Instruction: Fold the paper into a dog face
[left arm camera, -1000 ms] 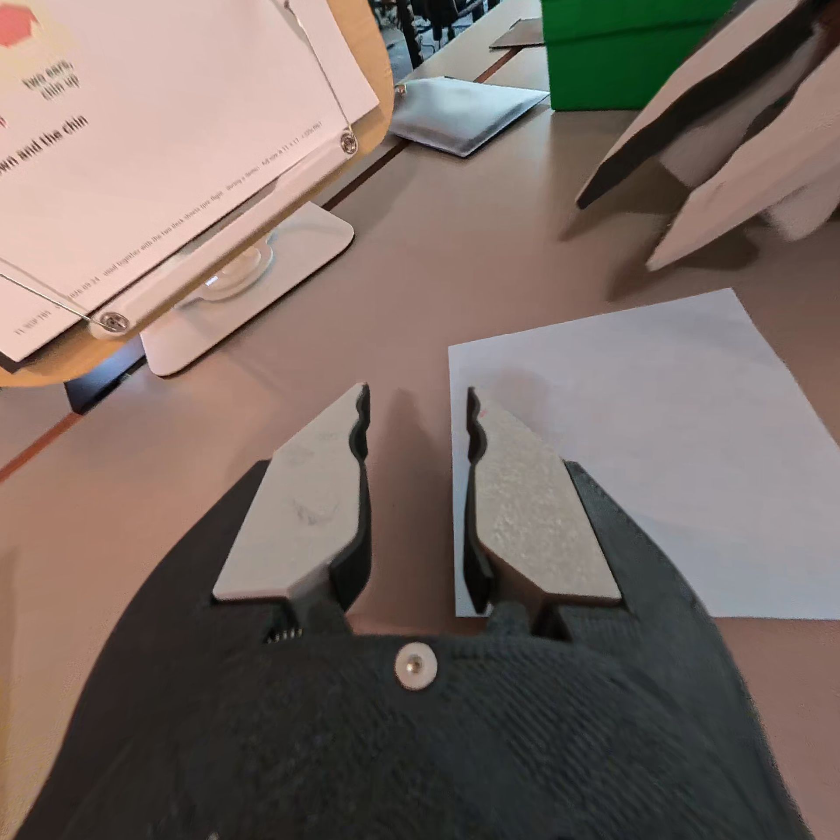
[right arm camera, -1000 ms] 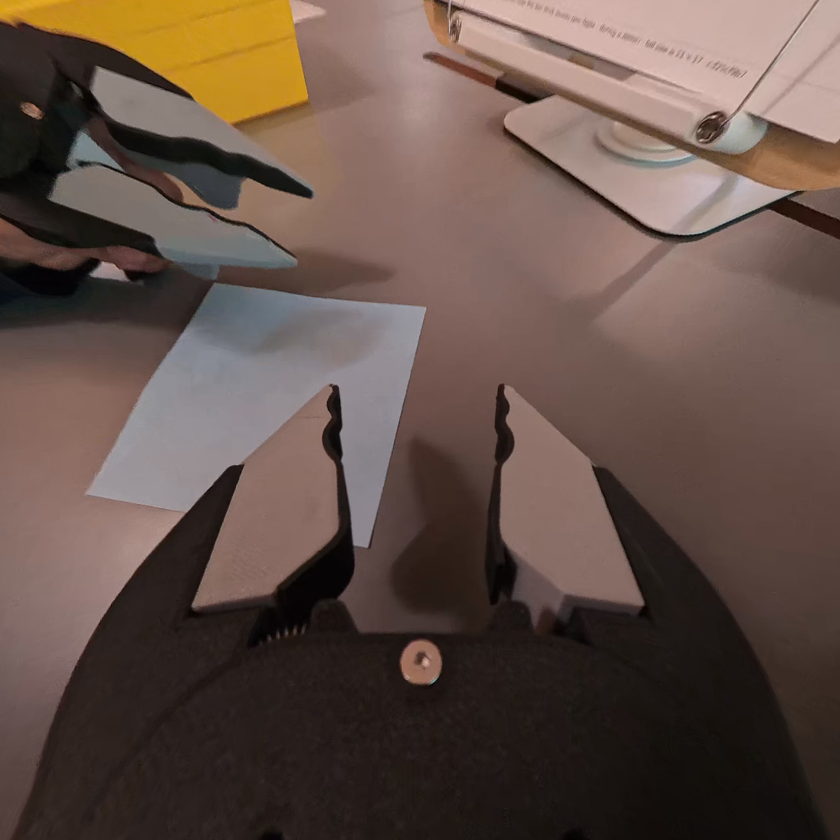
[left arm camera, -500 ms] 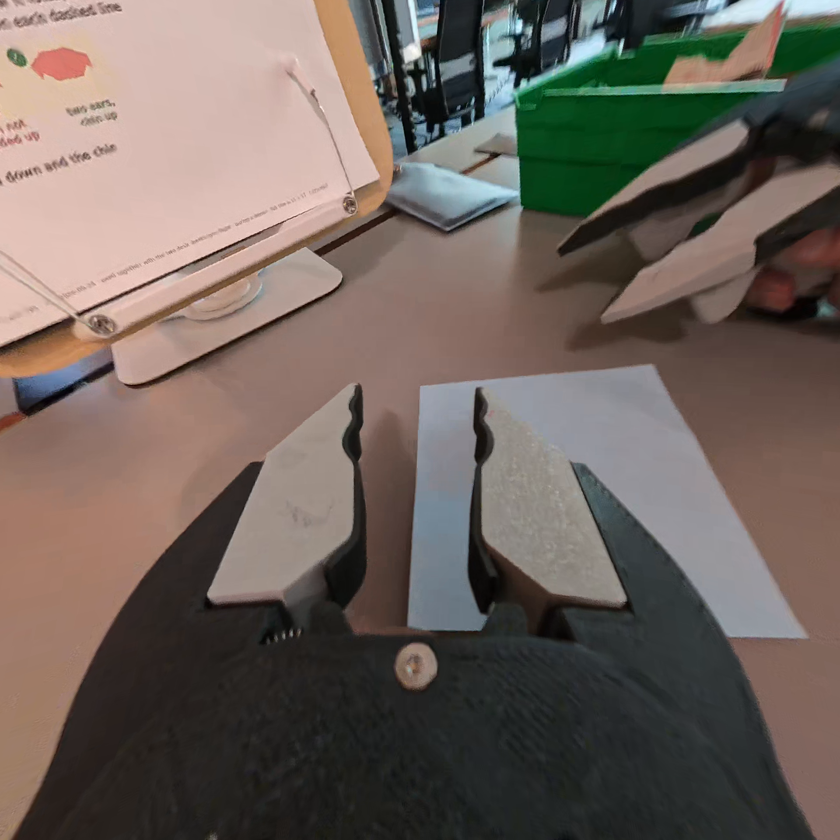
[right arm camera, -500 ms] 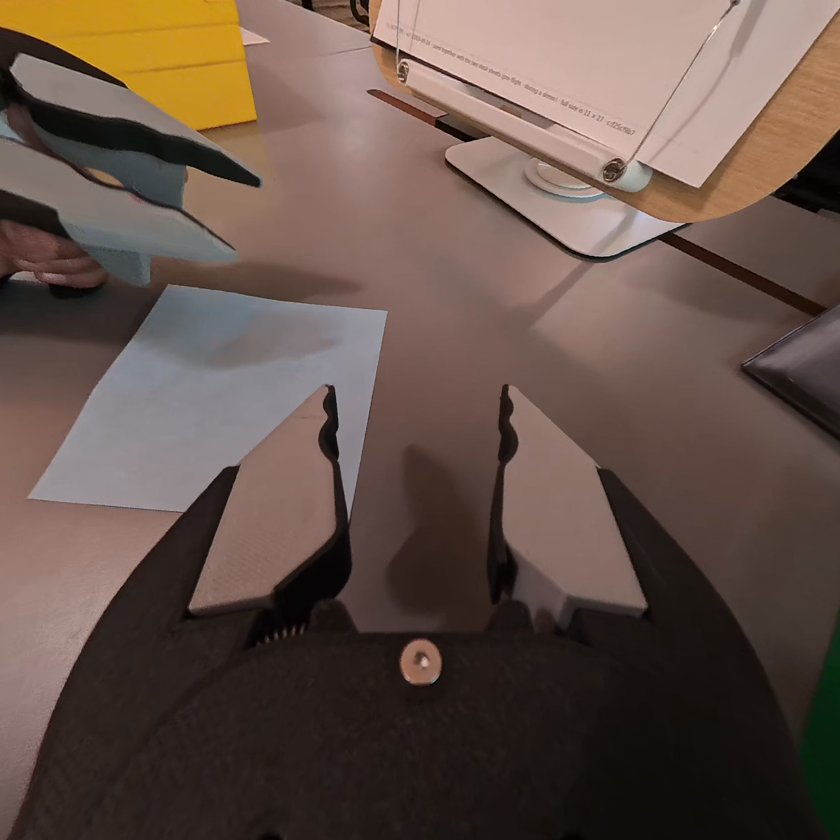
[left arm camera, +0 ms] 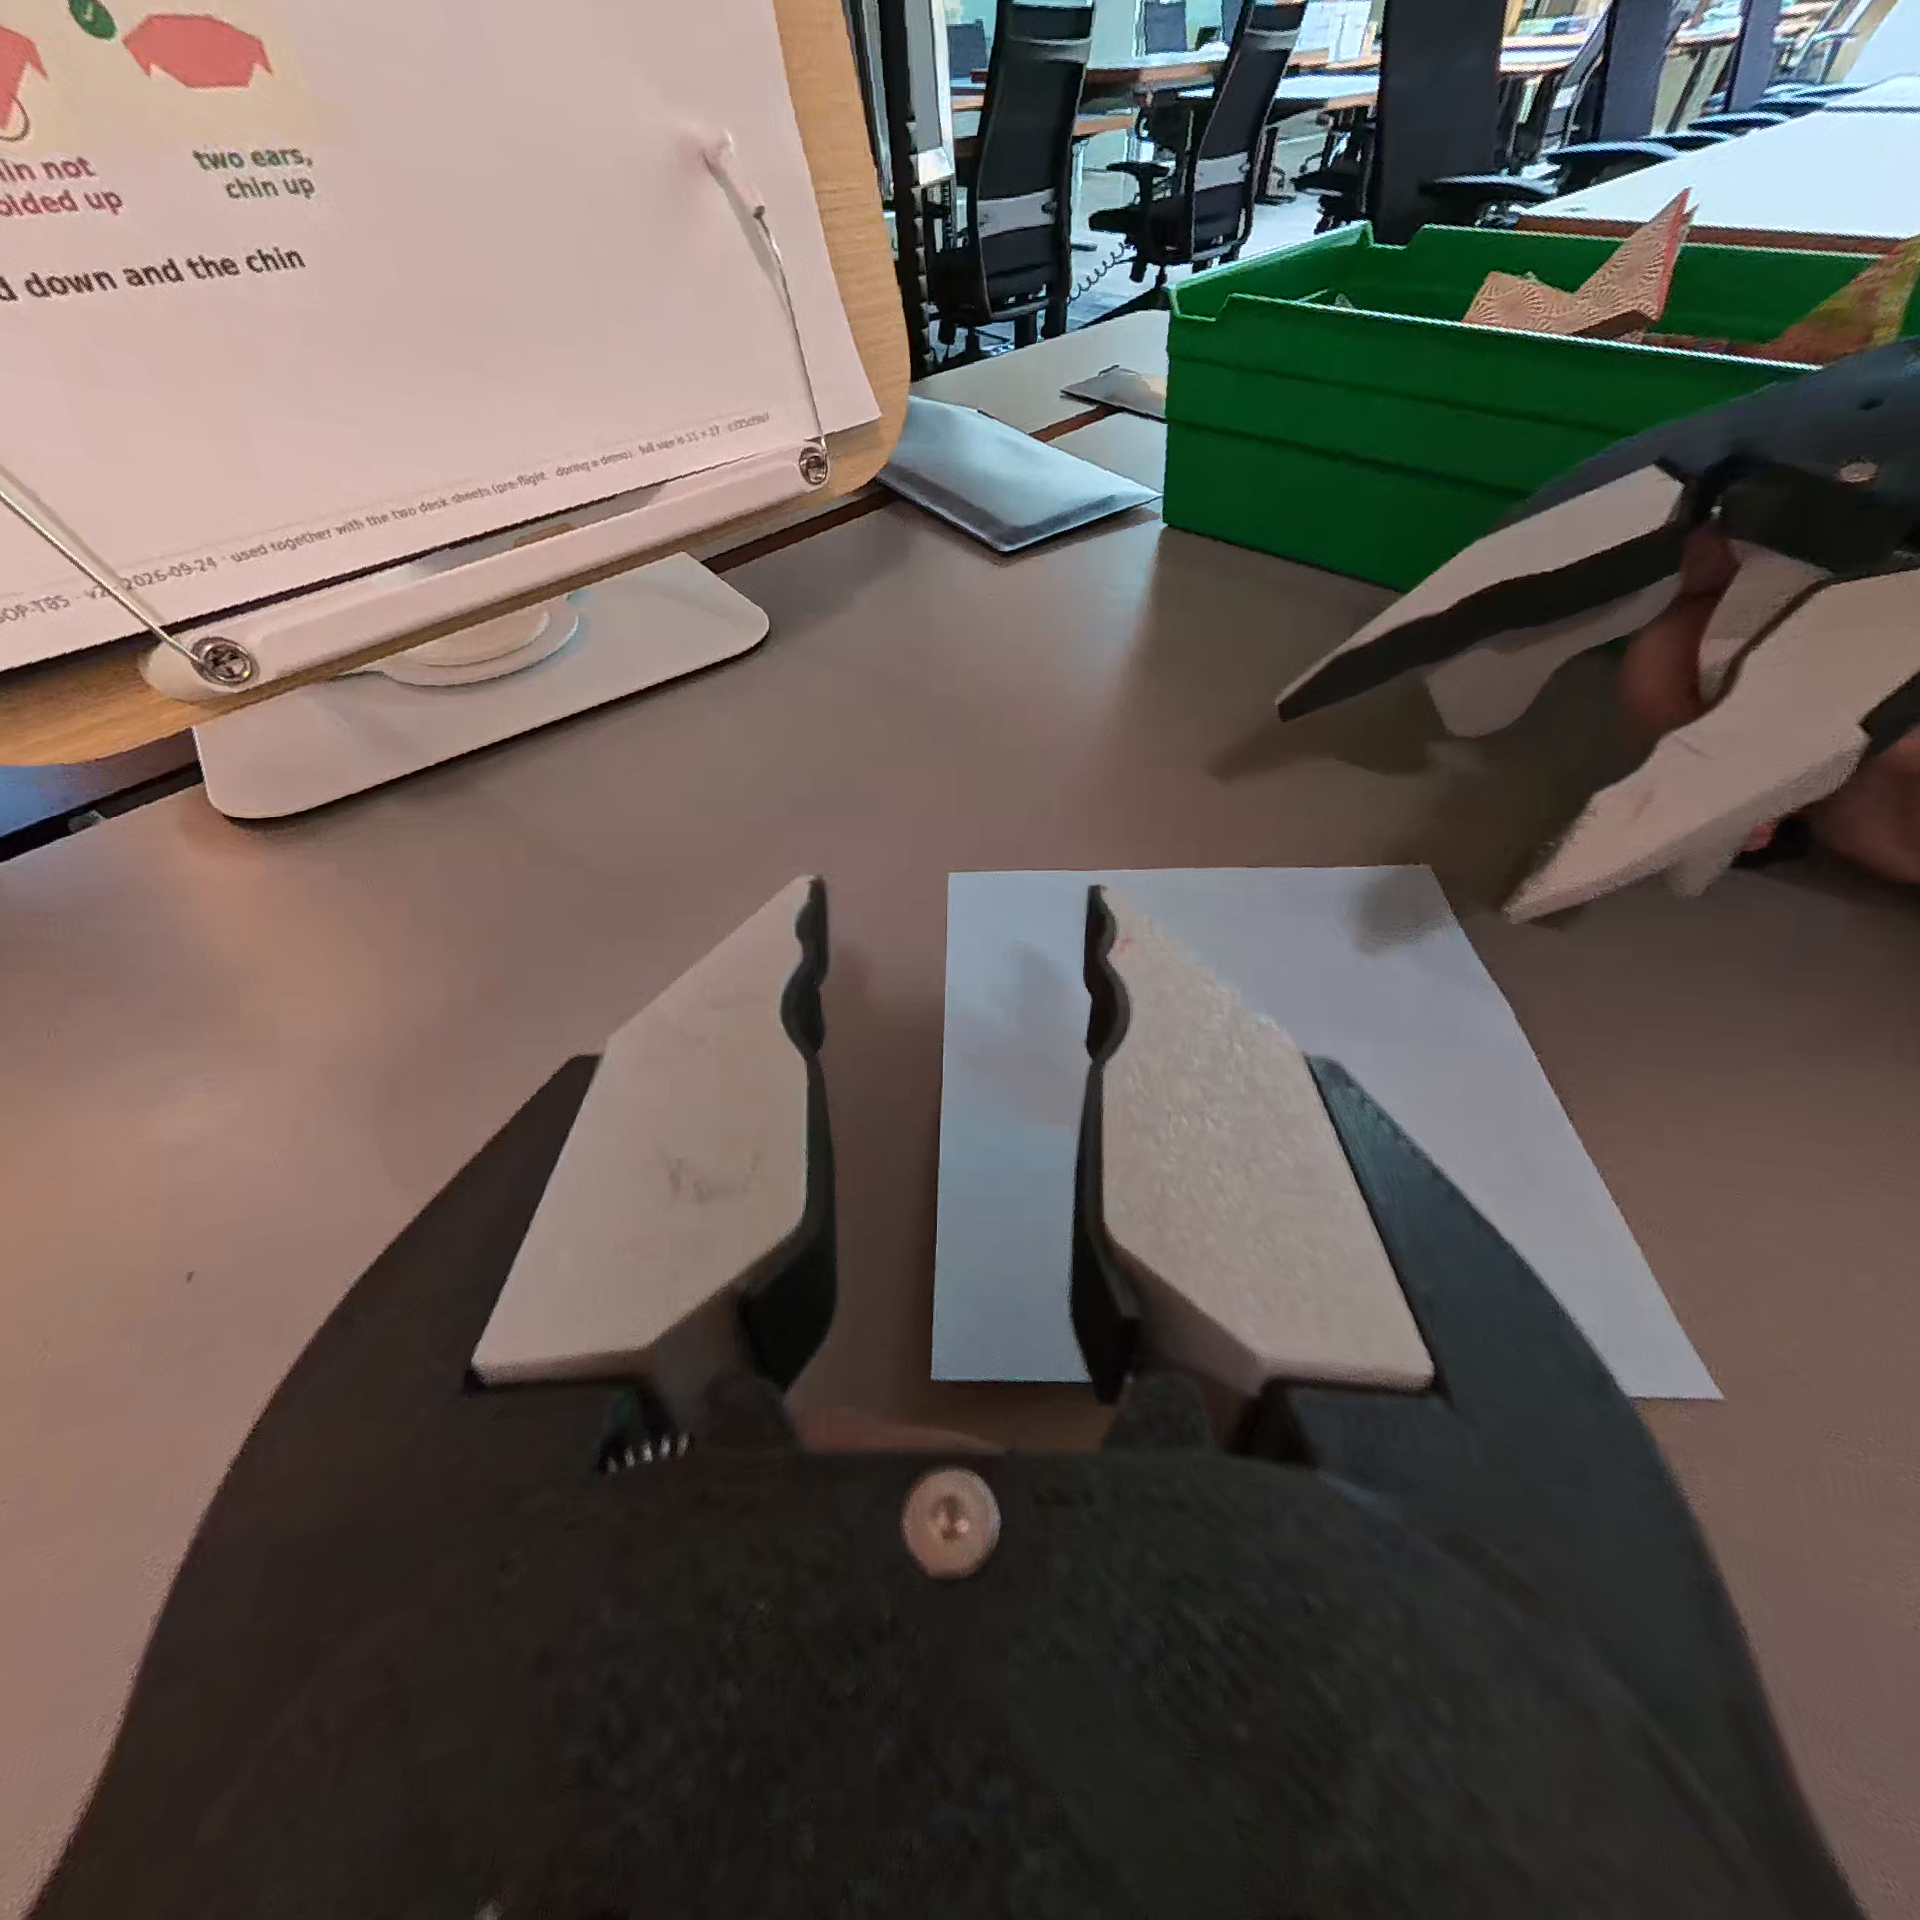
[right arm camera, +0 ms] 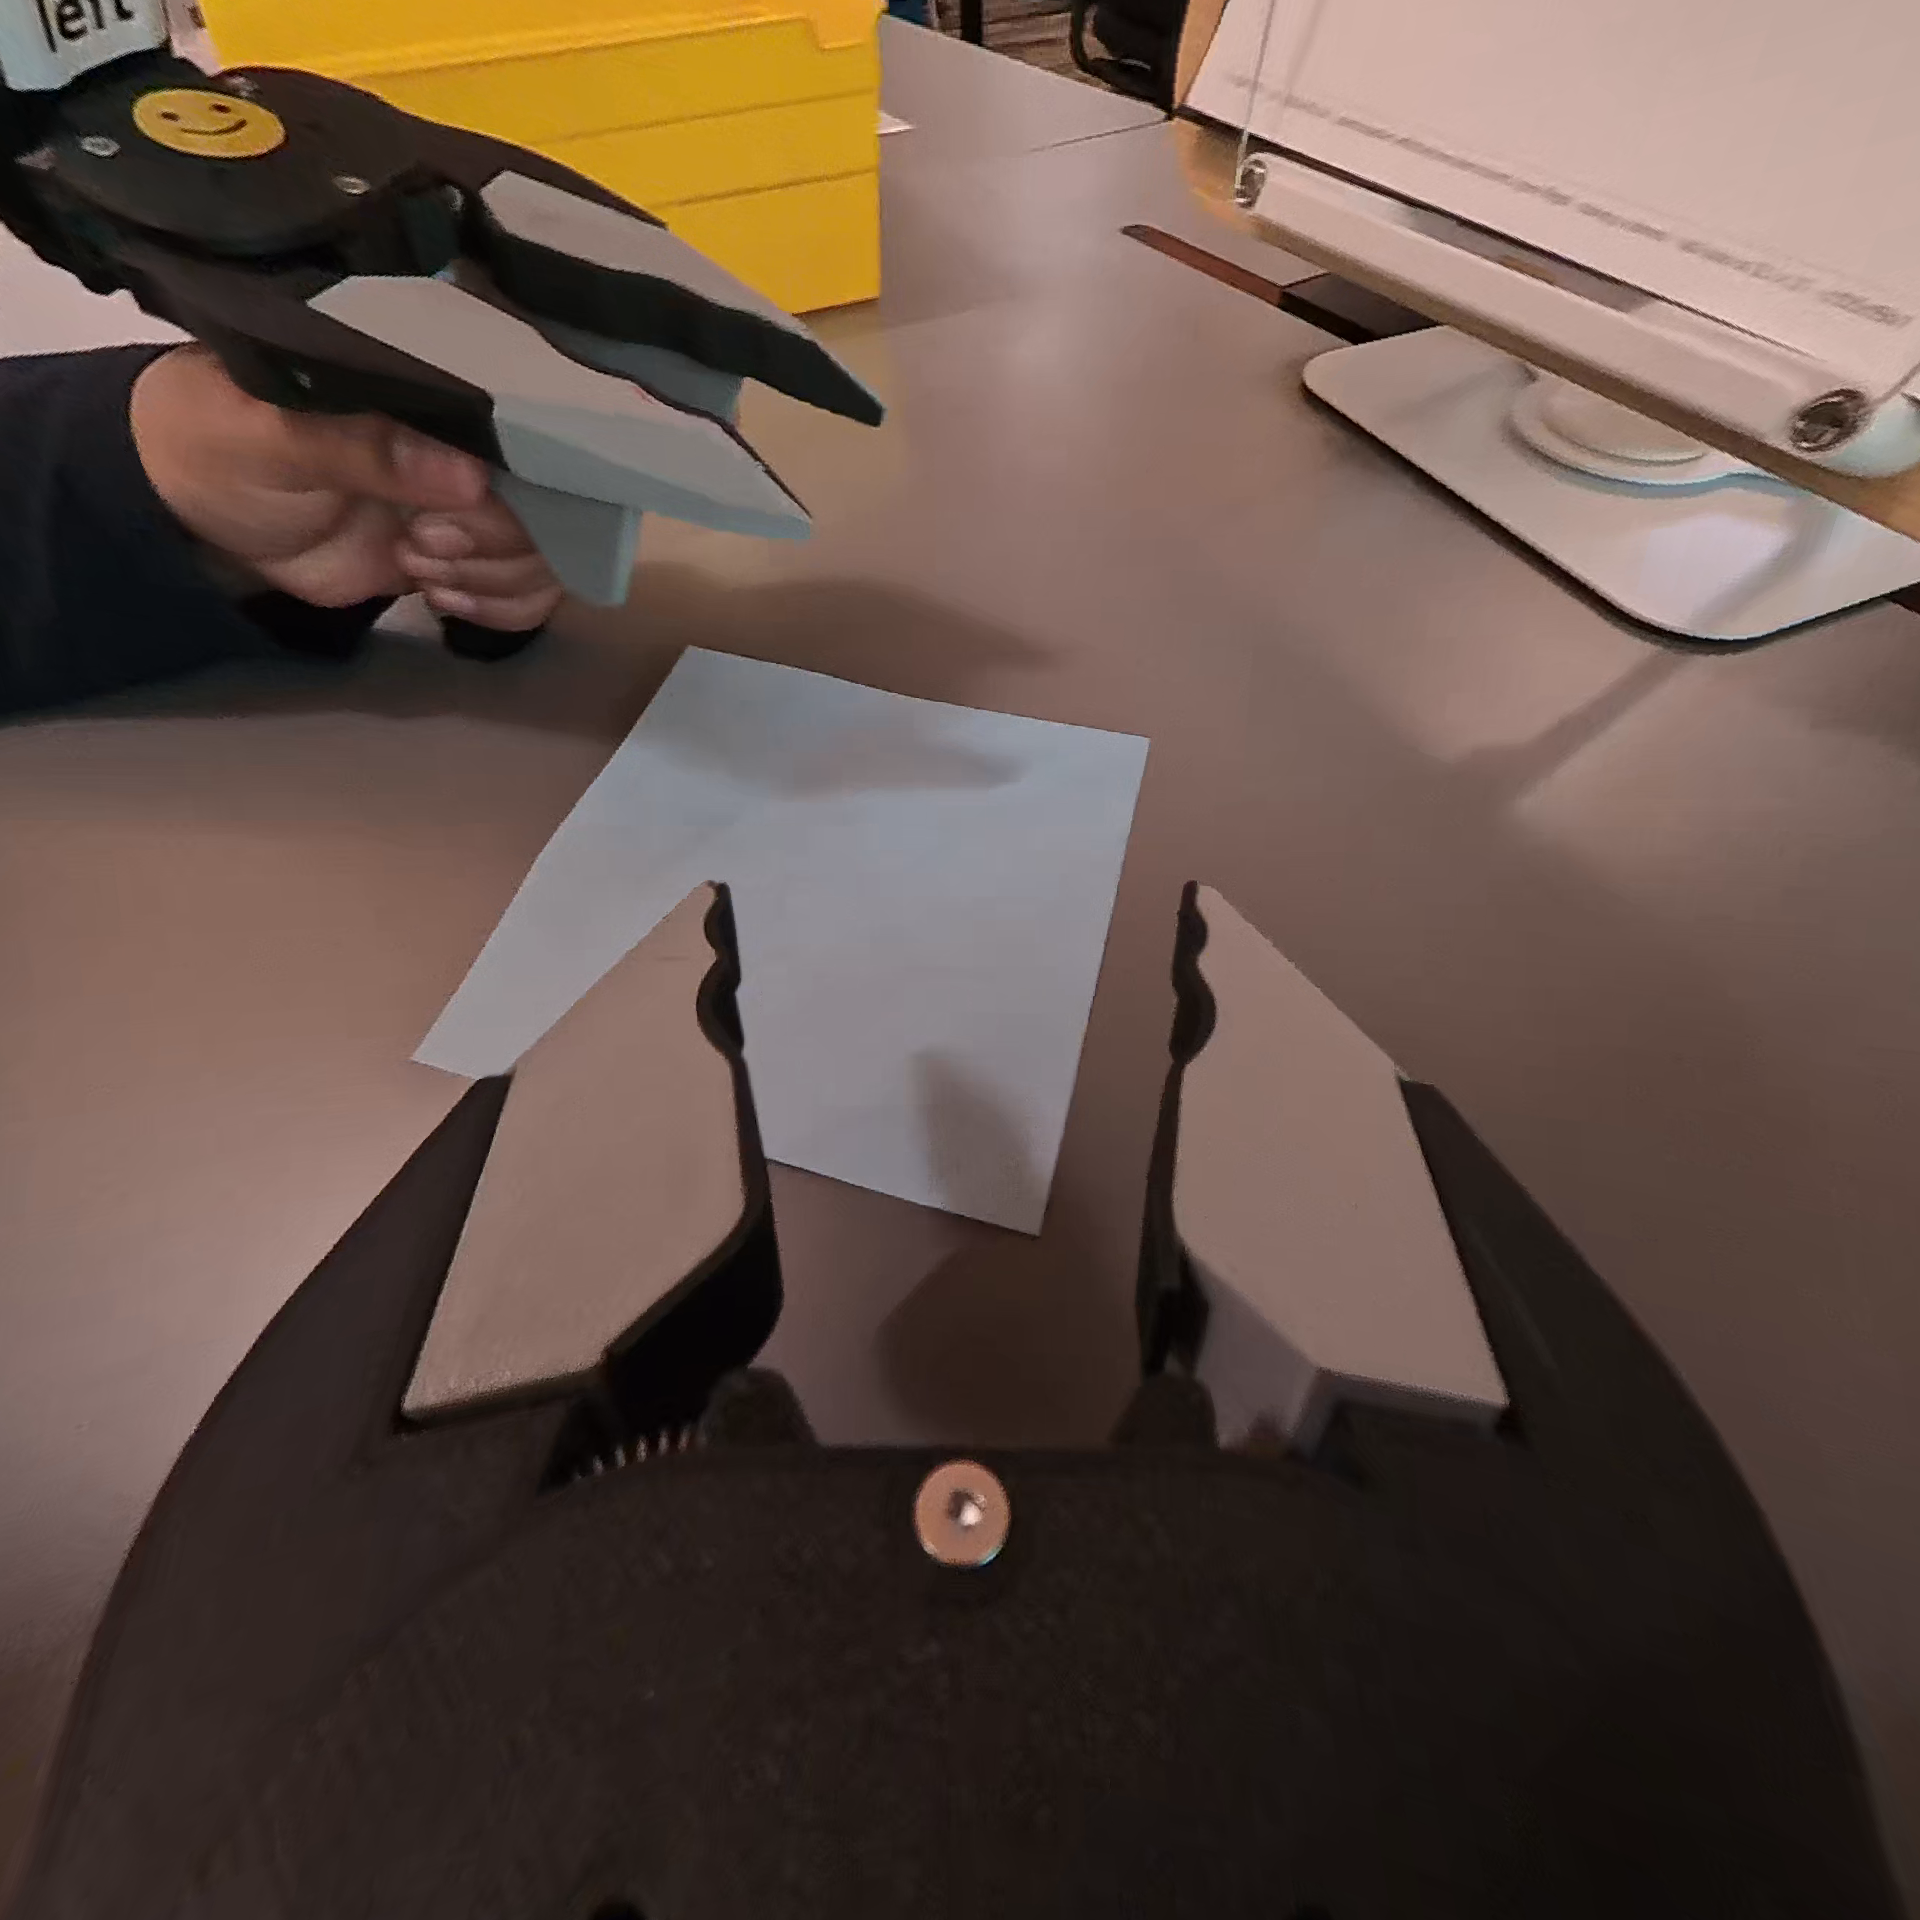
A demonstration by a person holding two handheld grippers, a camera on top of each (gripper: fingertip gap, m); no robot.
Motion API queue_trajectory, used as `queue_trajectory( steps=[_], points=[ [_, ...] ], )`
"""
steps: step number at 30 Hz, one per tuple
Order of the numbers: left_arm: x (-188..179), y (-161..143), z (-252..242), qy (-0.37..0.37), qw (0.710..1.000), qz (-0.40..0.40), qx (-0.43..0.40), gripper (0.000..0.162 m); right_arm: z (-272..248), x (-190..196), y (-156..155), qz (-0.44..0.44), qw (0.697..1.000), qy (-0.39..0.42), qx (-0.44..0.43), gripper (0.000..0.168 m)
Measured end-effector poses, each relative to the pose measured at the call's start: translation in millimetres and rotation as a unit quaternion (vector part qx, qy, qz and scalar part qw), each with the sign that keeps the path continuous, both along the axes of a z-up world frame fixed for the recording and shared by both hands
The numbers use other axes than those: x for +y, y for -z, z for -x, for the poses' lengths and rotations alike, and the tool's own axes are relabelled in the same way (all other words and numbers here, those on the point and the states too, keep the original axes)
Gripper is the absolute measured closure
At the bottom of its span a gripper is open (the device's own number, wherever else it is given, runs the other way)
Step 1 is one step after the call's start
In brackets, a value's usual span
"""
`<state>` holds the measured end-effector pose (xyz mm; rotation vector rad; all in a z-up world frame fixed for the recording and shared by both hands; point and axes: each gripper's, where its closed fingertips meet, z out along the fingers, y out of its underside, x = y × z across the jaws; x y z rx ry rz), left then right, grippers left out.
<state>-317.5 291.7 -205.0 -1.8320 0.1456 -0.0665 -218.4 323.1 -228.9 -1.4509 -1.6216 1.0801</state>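
Your two grippers hover over a flat sheet of paper on a table.

The grey-brown table point(left arm camera: 416, 1039) holds a document stand point(left arm camera: 468, 665) at 11 o'clock. The pale blue paper point(right arm camera: 883, 883) lies flat, unfolded. Your right gripper point(right arm camera: 951, 904) is spread wide, empty. Your left gripper point(left arm camera: 951, 904) is slightly parted, empty, above the paper's left edge.

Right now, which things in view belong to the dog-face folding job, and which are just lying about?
Job:
paper, flat and unfolded
left gripper, open
right gripper, open
instruction sheet stand

Lying about:
green bin
yellow bin
grey pouch
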Motion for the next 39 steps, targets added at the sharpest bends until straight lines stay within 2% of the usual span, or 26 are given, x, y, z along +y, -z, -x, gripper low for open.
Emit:
queue_trajectory(
  steps=[3, 7, 17, 30, 34, 39],
  points=[
    [1.0, 2.3, 2.8, -0.005, 1.0, 0.01, -0.018, 0.099, -0.5, -2.7, -0.3, 0.031, 0.999, -0.006, -0.002, 0.08],
    [0.4, 3.6, 4.6, -0.001, 0.999, 0.021, -0.038, 0.094, -1.4, -4.0, -6.8, 0.071, 0.997, -0.007, 0.014, 0.077],
    [1.3, 5.8, 0.4, 0.009, 0.998, 0.025, -0.053, 0.1, 0.9, 9.7, -7.8, -0.032, 0.999, 0.035, 0.011, 0.083],
    [1.6, 8.8, -10.5, 0.015, 0.999, 0.028, 0.006, 0.099, -2.5, 28.7, -4.6, 0.003, 0.998, 0.06, 0.003, 0.084],
    [0.2, 8.1, -12.2, 0.014, 0.999, 0.024, 0.02, 0.097, -1.8, 41.0, 6.4, -0.019, 0.996, 0.085, -0.022, 0.084],
    [1.2, 10.8, -14.1, 0.021, 0.999, 0.033, 0.019, 0.095, -3.3, 52.1, 5.1, -0.072, 0.992, 0.101, -0.021, 0.083]
  ],
)
